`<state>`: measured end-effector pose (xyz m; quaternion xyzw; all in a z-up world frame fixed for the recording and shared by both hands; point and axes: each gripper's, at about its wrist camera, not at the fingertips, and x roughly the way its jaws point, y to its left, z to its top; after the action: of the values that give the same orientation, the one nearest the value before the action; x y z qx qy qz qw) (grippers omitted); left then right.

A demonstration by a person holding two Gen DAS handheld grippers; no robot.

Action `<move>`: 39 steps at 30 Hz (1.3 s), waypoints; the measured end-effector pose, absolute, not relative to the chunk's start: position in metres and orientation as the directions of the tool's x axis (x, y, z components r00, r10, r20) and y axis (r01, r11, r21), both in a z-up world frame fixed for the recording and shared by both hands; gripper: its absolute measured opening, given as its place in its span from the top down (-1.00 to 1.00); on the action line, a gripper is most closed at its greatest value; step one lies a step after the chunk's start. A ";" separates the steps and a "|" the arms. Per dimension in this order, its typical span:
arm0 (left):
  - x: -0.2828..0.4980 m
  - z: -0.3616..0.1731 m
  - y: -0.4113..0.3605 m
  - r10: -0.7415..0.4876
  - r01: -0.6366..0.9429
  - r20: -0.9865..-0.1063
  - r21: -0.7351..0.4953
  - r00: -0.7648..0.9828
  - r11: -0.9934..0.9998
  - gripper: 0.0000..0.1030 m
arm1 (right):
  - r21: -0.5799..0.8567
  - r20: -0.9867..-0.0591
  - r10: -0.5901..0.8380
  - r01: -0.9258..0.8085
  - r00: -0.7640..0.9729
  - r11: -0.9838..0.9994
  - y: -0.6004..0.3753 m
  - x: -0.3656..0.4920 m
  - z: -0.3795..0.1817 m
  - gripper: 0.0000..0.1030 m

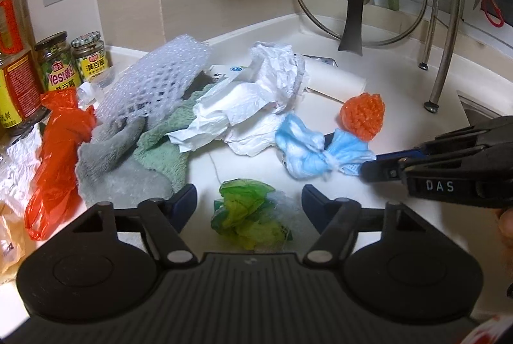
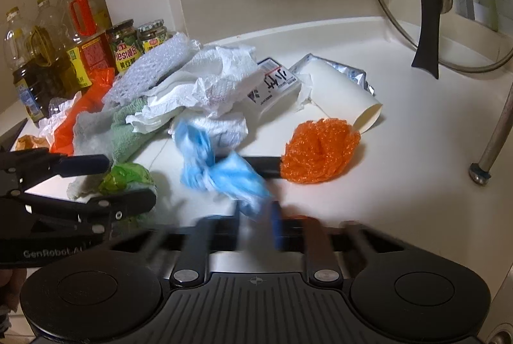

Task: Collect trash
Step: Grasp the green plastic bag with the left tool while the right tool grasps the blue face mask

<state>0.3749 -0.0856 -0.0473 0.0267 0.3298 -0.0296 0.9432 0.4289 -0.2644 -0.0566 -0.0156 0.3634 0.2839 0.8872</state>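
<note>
right gripper pinching blue mask, blurred so likely by its edge | left gripper spread around green wrapper on counter | risk: thin hold, mask slips on lift

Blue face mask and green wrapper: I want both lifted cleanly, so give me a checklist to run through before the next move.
1. Right hand-held gripper shut on blue face mask: ok.
2. Mask clear of orange scrubber: ok.
3. Green wrapper between the fingers of the left hand-held gripper: ok.
4. Left gripper closed on wrapper: not ok, pads apart from it.
5. Mask free of the tissue pile: cannot tell.
</note>
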 end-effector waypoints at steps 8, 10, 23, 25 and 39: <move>0.377 -0.049 -0.090 -0.028 0.073 -0.628 0.047 0.778 0.996 0.07 | 0.180 -0.635 0.501 -0.518 0.588 0.836 -0.276 0.427 -0.054 0.95; 0.376 -0.048 -0.091 -0.022 0.063 -0.627 0.044 0.779 0.997 0.24 | 0.185 -0.628 0.508 -0.521 0.589 0.833 -0.279 0.426 -0.051 0.95; 0.350 -0.035 -0.089 -0.003 0.002 -0.624 -0.002 0.781 1.000 0.39 | 0.226 -0.593 0.555 -0.541 0.583 0.810 -0.290 0.413 -0.036 0.95; 0.342 -0.032 -0.090 0.002 -0.006 -0.621 -0.004 0.784 1.000 0.40 | 0.229 -0.589 0.562 -0.547 0.580 0.805 -0.292 0.409 -0.034 0.95; 0.269 -0.026 -0.083 0.020 -0.103 -0.656 -0.089 0.755 0.991 0.40 | 0.229 -0.604 0.624 -0.642 0.496 0.731 -0.284 0.361 -0.031 0.95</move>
<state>0.2692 -0.0828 -0.0263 -0.0596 0.3487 0.0328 0.9348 0.3605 -0.2835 -0.0307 -0.0130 0.3435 0.3662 0.8647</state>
